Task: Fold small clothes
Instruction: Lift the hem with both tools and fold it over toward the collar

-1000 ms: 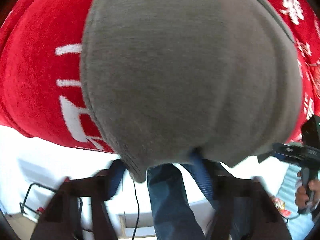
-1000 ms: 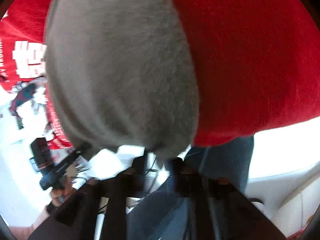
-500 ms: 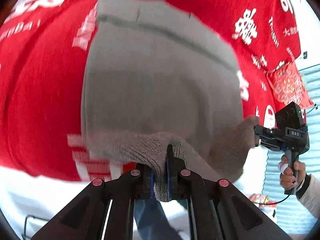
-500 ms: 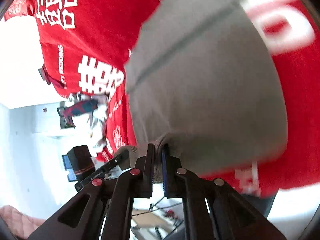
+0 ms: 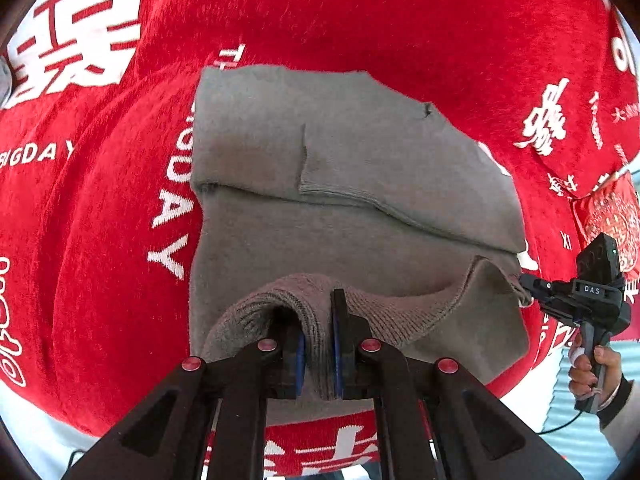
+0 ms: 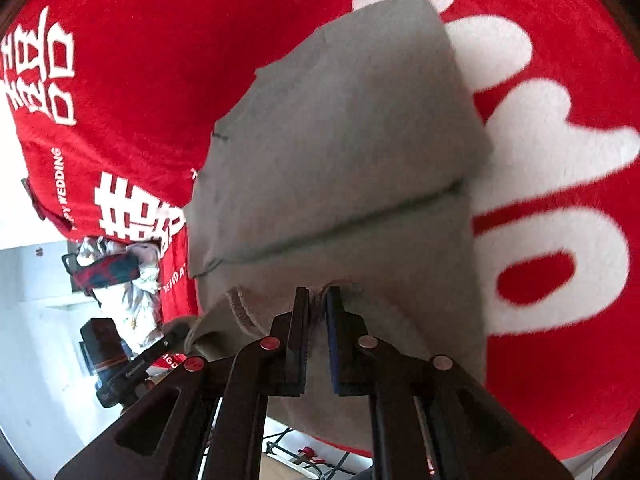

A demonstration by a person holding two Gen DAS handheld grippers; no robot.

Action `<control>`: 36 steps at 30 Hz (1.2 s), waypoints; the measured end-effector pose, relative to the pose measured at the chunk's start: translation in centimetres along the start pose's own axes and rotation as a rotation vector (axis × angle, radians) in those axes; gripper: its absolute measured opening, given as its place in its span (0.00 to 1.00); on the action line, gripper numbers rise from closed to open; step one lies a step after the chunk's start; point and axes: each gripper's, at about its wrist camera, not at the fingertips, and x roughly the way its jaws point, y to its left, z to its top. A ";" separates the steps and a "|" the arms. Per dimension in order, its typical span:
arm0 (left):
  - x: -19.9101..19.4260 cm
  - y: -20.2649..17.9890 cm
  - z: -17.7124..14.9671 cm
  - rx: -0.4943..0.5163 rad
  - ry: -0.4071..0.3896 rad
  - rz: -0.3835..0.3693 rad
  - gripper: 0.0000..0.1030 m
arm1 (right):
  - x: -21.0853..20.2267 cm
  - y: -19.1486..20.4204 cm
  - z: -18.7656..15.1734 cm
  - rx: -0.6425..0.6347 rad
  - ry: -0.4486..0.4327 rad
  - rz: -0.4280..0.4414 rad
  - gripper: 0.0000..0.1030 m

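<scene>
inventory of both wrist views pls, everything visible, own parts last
grey knit garment: 1, grey, on the red cloth, near hem lifted.
red cloth: 1, red with white lettering, under the garment.
pile of clothes: 1, white, red and dark, beyond the cloth's edge in the right wrist view.
left gripper: 1, black with blue pads, pinching the hem; jaws opening slightly.
right gripper: 1, black with blue pads, pinching the hem's other end; jaws opening slightly.
right hand: 1, on the right gripper's handle.
</scene>
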 end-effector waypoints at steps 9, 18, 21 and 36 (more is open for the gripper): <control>-2.9 -0.6 2.9 0.014 -0.048 0.225 0.91 | -0.4 3.0 1.4 -0.163 0.024 -0.122 0.73; 4.0 -0.9 3.0 0.066 0.115 0.236 0.91 | 4.4 4.8 1.0 -0.299 0.110 -0.285 0.72; 6.1 -0.8 3.2 0.081 0.142 0.203 0.83 | 5.5 5.8 0.2 -0.346 0.093 -0.360 0.71; -2.0 -1.7 4.9 0.200 0.045 -0.035 0.11 | -2.0 15.1 -1.8 -0.485 -0.137 -0.467 0.09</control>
